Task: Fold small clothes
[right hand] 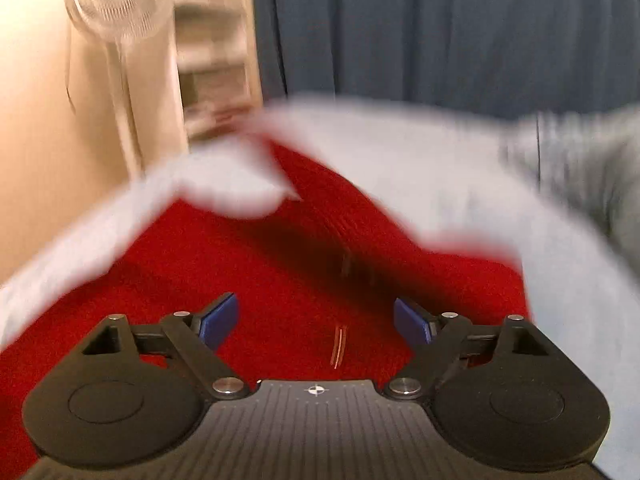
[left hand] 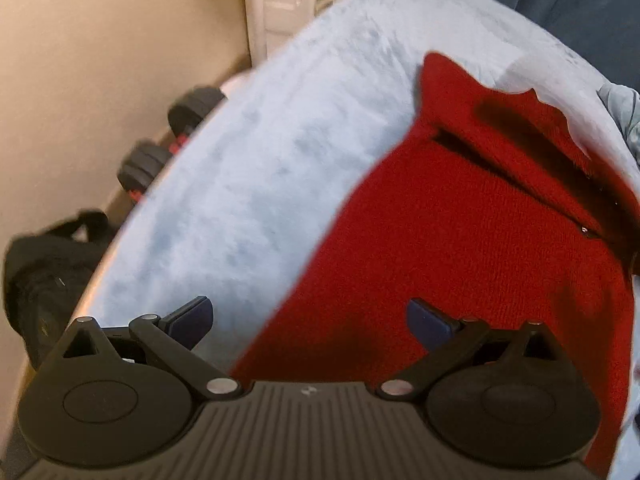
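A red knit garment (left hand: 472,248) lies on a pale blue fleece surface (left hand: 248,184), with a folded flap and dark opening toward its far end. My left gripper (left hand: 310,320) is open and empty, just above the garment's left edge; one finger is over the fleece, the other over the red knit. In the right wrist view, which is blurred, the same red garment (right hand: 256,280) fills the foreground. My right gripper (right hand: 316,322) is open and empty, hovering over the garment's middle.
Black dumbbells (left hand: 168,136) and a black bag (left hand: 44,272) lie on the floor by a beige wall, left of the surface. A grey cloth (right hand: 580,168) lies at the right. A blue curtain (right hand: 440,28) hangs behind; a white fan (right hand: 116,0) stands at the left.
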The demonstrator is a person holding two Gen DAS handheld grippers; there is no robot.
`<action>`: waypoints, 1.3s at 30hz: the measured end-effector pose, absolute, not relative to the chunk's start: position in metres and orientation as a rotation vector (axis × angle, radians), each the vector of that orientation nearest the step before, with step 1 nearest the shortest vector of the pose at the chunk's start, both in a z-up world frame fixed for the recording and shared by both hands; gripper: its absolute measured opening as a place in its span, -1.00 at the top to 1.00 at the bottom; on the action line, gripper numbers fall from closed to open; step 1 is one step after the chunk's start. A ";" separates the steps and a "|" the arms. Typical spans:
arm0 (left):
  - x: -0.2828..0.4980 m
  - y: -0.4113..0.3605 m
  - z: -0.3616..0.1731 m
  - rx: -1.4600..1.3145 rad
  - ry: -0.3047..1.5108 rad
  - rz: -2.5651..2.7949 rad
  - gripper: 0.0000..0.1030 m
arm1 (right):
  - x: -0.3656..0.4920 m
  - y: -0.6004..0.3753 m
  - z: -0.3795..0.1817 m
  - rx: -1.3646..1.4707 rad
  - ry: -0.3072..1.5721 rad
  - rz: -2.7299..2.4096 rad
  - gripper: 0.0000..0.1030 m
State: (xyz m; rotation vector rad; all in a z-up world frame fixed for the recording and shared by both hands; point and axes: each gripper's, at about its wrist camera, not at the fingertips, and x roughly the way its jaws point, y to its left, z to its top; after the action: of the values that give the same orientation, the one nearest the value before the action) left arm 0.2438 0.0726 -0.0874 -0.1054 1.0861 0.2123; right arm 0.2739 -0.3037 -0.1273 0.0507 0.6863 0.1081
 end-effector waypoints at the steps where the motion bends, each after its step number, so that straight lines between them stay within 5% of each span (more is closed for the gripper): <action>1: 0.244 0.075 -0.086 -0.082 1.074 0.216 -0.99 | 0.266 -0.312 -0.134 0.064 0.715 0.056 -0.54; 10: 0.258 0.066 -0.082 -0.123 1.005 0.125 -0.99 | 0.247 -0.375 -0.113 0.164 0.640 -0.173 -0.51; 17: 0.371 -0.002 -0.060 -0.108 0.851 -0.156 -0.99 | 0.224 -0.382 -0.141 0.310 0.527 -0.272 -0.52; 27: 0.532 -0.074 -0.135 -0.103 1.060 -0.129 -0.99 | 0.277 -0.394 -0.194 0.070 0.578 -0.281 -0.53; 29: 0.532 -0.078 -0.140 -0.117 1.045 -0.188 -0.51 | 0.283 -0.397 -0.195 0.067 0.547 -0.245 -0.47; 30: 0.531 -0.085 -0.140 -0.081 1.035 -0.208 0.06 | 0.283 -0.397 -0.194 0.062 0.511 -0.216 -0.32; 31: 0.526 -0.094 -0.136 0.002 0.996 -0.185 0.62 | 0.284 -0.398 -0.191 0.055 0.472 -0.186 0.28; 32: 0.522 -0.100 -0.131 0.047 0.967 -0.201 0.88 | 0.285 -0.397 -0.189 0.050 0.453 -0.157 0.54; 39: 0.500 -0.058 -0.074 -0.128 0.828 -0.285 0.97 | 0.286 -0.397 -0.188 0.060 0.441 -0.140 0.64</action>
State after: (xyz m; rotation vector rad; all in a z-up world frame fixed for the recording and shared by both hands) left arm 0.4998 -0.0584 -0.0736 -0.1282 0.8278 -0.2854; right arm 0.2861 -0.3968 -0.1879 0.0597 0.4409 -0.1397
